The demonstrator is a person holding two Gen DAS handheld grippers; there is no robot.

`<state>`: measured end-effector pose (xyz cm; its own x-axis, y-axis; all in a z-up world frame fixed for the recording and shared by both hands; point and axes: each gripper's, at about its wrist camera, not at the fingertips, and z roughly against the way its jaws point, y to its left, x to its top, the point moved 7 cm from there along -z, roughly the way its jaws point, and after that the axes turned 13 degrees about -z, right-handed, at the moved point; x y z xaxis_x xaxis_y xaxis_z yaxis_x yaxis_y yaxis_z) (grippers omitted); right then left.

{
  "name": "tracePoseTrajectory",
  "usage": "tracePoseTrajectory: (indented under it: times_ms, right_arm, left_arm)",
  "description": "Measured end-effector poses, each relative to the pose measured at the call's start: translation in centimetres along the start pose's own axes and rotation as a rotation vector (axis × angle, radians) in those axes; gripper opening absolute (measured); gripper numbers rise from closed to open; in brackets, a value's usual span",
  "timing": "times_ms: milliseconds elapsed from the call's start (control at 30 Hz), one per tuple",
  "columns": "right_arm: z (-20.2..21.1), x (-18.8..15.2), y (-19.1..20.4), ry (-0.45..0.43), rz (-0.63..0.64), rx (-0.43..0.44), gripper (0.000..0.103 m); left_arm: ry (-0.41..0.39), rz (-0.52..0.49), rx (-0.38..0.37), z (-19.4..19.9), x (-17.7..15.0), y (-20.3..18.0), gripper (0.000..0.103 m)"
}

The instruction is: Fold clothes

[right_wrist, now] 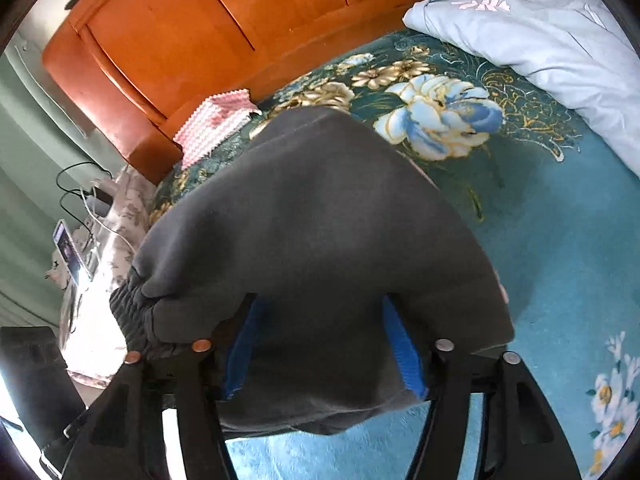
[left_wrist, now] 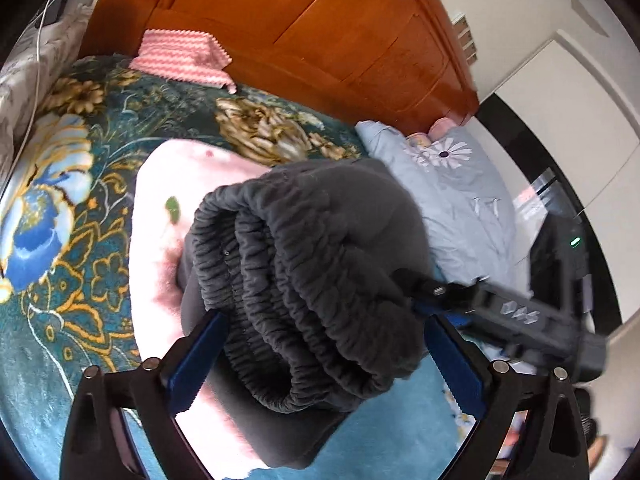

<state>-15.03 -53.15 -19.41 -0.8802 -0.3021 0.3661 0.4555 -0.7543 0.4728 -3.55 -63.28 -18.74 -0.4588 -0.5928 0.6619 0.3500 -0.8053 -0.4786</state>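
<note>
My left gripper point(left_wrist: 324, 360) and right gripper point(right_wrist: 320, 344) stand spread around the folded grey trousers point(left_wrist: 312, 264), not pinching, above the floral blanket point(right_wrist: 560, 240).

Dark grey trousers point(left_wrist: 304, 264), teal floral blanket point(left_wrist: 80, 280) (gold and blue blooms), orange-brown headboard point(left_wrist: 320, 32)

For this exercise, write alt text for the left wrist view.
A folded dark grey garment with a ruched elastic waistband lies between the open left gripper, over a pale pink garment on a teal floral blanket.
</note>
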Motion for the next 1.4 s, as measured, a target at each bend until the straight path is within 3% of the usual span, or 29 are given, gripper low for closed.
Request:
tracePoseTrajectory:
  times_ms: [67, 200, 333, 467, 567, 633, 700, 867, 933, 967, 1033, 1400]
  right_arm:
    - [0.1, -0.1, 0.4, 0.014, 0.023, -0.010, 0.068]
    - [2.3, -0.4, 1.2, -0.008, 0.048, 0.037, 0.068]
    - [5.3, -2.0, 0.1, -0.103, 0.079, 0.029, 0.068]
    - [5.4, -5.1, -2.3, -0.118, 0.104, -0.033, 0.068]
    - [4.1, -7.1, -3.9, -0.091, 0.074, -0.069, 0.069]
    - [3.2, -8.5, -4.9, -0.089, 0.051, -0.103, 0.087]
    - [2.7, -9.4, -5.5, -0.097, 0.061, -0.134, 0.091]
    - [1.3, -10.9, -6.3, -0.134, 0.087, -0.200, 0.091]
    - [0.9, -11.2, -6.6, -0.162, 0.076, -0.218, 0.091]
    - [0.7, -11.3, -6.8, -0.175, 0.073, -0.225, 0.092]
    - [0.4, -11.5, -6.8, -0.213, 0.075, -0.245, 0.101]
    - [-1.1, -12.3, -6.7, -0.308, 0.095, -0.326, 0.103]
  left_arm:
    - [0.001, 0.008, -0.034, 0.6, -0.1, 0.0, 0.099]
    - [-0.061, 0.028, -0.179, 3.9, 0.5, -0.2, 0.100]
    - [-0.111, -0.116, -0.158, 7.9, 0.1, -0.9, 0.100]
    - [-0.124, -0.161, -0.165, 8.9, -1.3, -3.4, 0.103]
    - [-0.086, -0.221, -0.073, 7.3, -3.4, -5.6, 0.103]
    - [-0.065, -0.278, -0.031, 6.3, -4.9, -6.8, 0.103]
    - [-0.070, -0.300, 0.029, 5.8, -6.0, -6.9, 0.103]
    - [-0.105, -0.152, 0.150, 5.1, -7.0, -3.7, 0.103]
    - [-0.103, -0.126, 0.235, 4.7, -7.4, -2.3, 0.103]
    - [-0.106, -0.130, 0.294, 4.6, -7.6, -1.6, 0.103]
    - [-0.104, -0.131, 0.336, 4.5, -8.1, -0.8, 0.103]
    - [-0.054, -0.125, 0.378, 1.8, -9.8, -0.1, 0.103]
